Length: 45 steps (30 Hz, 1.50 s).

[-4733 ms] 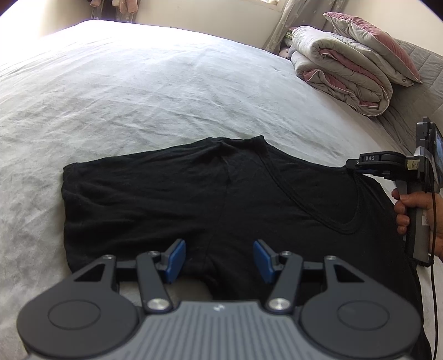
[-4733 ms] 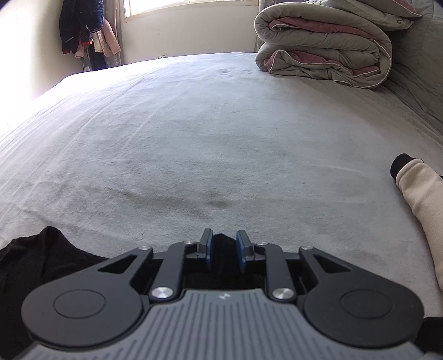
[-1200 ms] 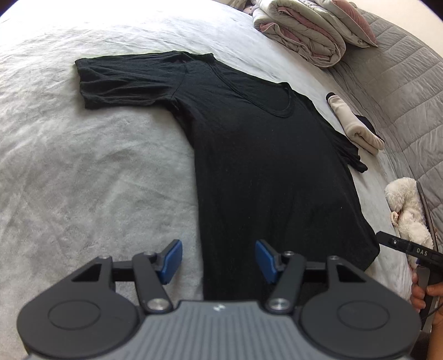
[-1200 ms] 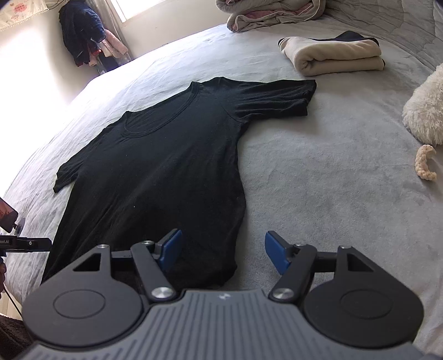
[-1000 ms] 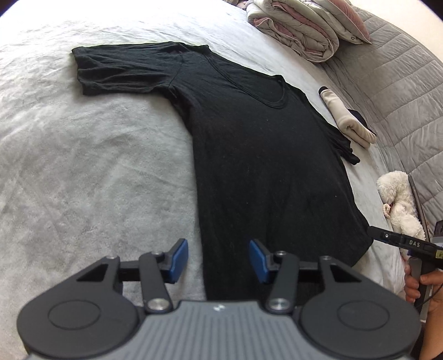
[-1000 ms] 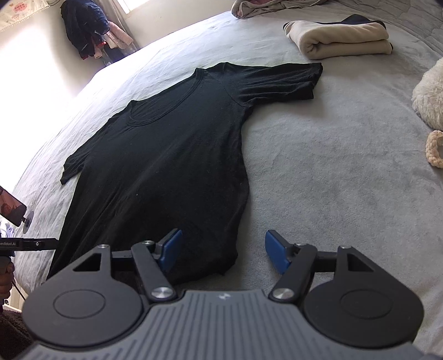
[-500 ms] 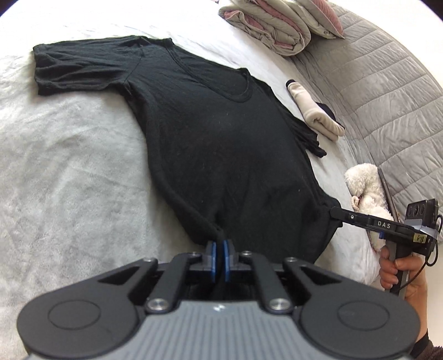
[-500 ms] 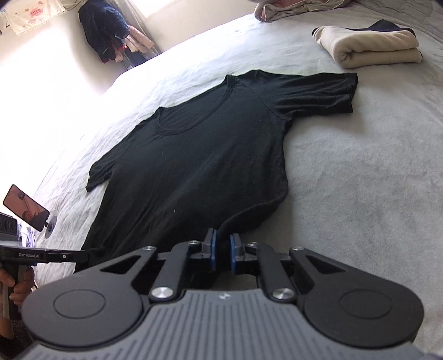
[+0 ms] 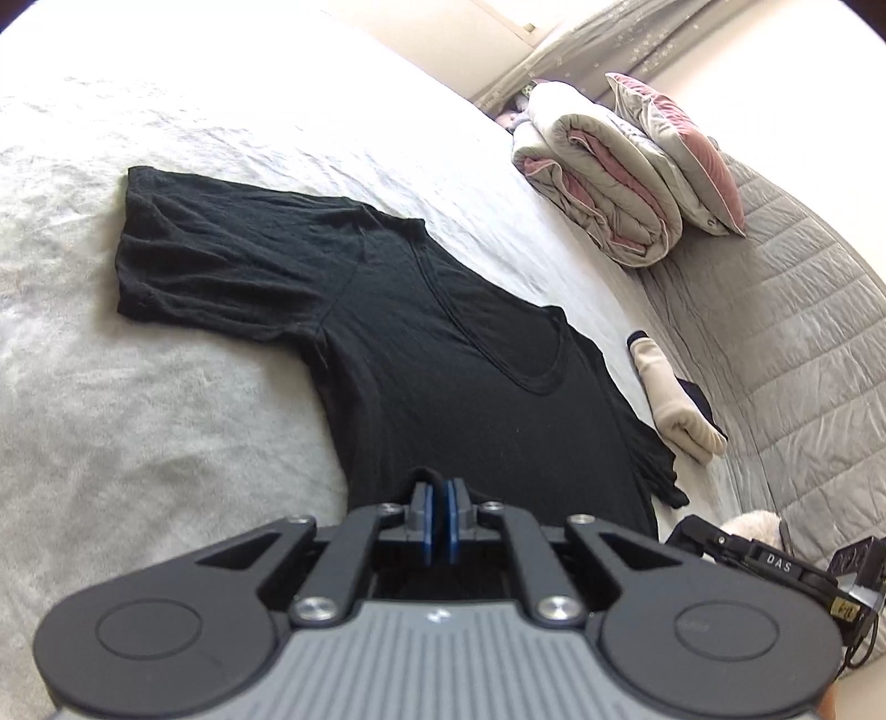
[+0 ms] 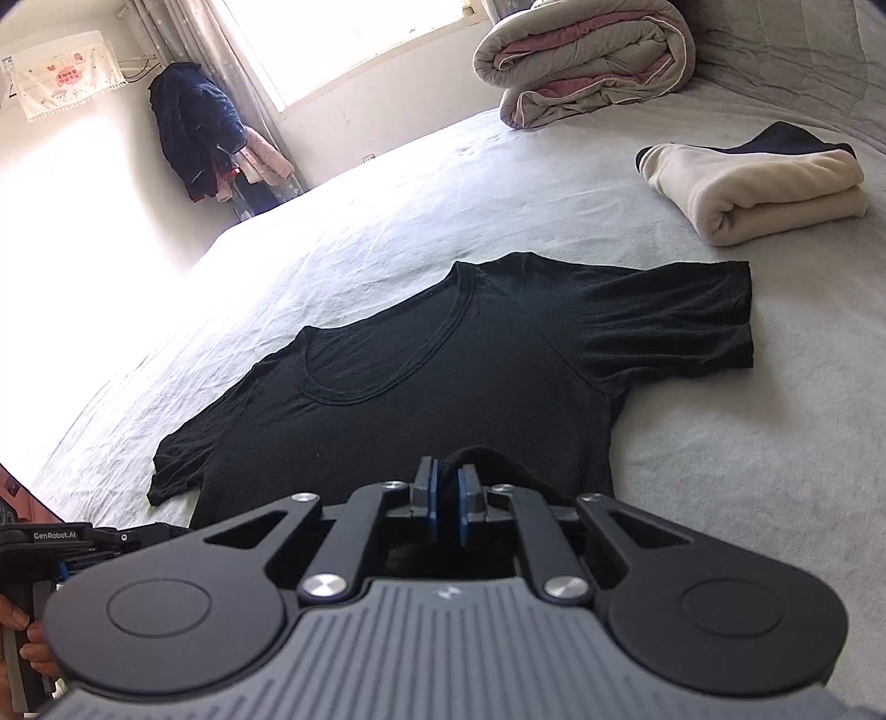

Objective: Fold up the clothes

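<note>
The left gripper (image 9: pixel 440 512) has its blue pads pressed almost together on a pinch of black cloth at the bottom hem of the T-shirt (image 9: pixel 443 354), and a small hump of that cloth stands up just past the fingertips. The right gripper (image 10: pixel 447 507) is likewise closed to a narrow slit on the hem at the other bottom corner, with a fold of the black fabric bunched up right beside its pads. Both corners are lifted off the bed (image 9: pixel 138 421) and sit over the shirt's lower body, while the upper part of the shirt lies flat, front up, with its scooped neckline (image 10: pixel 387 354) facing the far end of the bed and both short sleeves spread out to the sides. In the left wrist view the other gripper shows at the lower right edge; in the right wrist view the other gripper and the fingers of a hand (image 10: pixel 25 637) around its handle show at the lower left edge. Past the shirt's right sleeve (image 10: pixel 681 321) lies a folded cream garment (image 10: pixel 764 194) with something dark under it, apart from the shirt. At the head of the bed sits a rolled grey and pink quilt (image 10: pixel 587 55) with a pillow (image 9: pixel 681 149) leaning on it. In the far corner by the window (image 10: pixel 343 44) some dark blue and pink clothes (image 10: pixel 205 138) hang up.
</note>
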Available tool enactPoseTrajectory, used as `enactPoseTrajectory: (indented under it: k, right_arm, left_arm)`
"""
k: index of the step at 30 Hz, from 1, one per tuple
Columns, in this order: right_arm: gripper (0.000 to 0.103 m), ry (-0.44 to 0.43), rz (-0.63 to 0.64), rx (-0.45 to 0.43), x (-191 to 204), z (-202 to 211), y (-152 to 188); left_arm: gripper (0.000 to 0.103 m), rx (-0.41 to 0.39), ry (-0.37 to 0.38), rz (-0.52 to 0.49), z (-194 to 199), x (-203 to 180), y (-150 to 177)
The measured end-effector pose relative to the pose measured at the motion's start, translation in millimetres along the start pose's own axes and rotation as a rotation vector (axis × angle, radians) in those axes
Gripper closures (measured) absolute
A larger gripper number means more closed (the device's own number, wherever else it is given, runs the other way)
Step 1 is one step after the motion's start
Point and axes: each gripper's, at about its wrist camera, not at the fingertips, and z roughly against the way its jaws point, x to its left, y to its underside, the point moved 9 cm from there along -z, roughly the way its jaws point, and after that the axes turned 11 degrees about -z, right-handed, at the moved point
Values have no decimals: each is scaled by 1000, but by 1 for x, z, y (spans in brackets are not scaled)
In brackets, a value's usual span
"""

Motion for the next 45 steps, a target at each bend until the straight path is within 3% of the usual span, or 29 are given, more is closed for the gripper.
enactPoseTrajectory:
  k: [2, 11, 13, 14, 15, 19, 25, 37, 43, 44, 45]
  right_arm:
    - [86, 8, 12, -6, 2, -5, -1]
    - [83, 41, 18, 14, -2, -16, -1]
    - [66, 35, 17, 14, -1, -13, 0]
    - [51, 30, 17, 9, 0, -10, 1]
    - [49, 22, 21, 4, 2, -7, 1]
    - [49, 21, 49, 19, 5, 1, 7]
    - [49, 46, 72, 67, -3, 11, 22]
    - [49, 33, 130, 204, -15, 24, 67]
    - [50, 16, 139, 215, -6, 13, 79]
    - [57, 14, 143, 213, -4, 12, 79]
    - [73, 12, 146, 215, -2, 11, 79]
  left_arm:
    - [98, -14, -20, -2, -3, 4, -6]
    - [97, -68, -133, -24, -3, 20, -26]
    - [95, -59, -146, -35, 1, 22, -27]
    - [94, -55, -153, -41, 3, 23, -27]
    - [89, -50, -154, -48, 5, 23, -27]
    - [73, -28, -154, -120, 17, 18, -15]
    - [60, 56, -141, -185, 24, 18, 9]
    - [60, 194, -82, -228, 35, 22, 51]
    - [63, 216, -68, -258, 35, 13, 62]
    - [67, 222, -63, -263, 35, 12, 63]
    - [75, 230, -55, -268, 34, 9, 64]
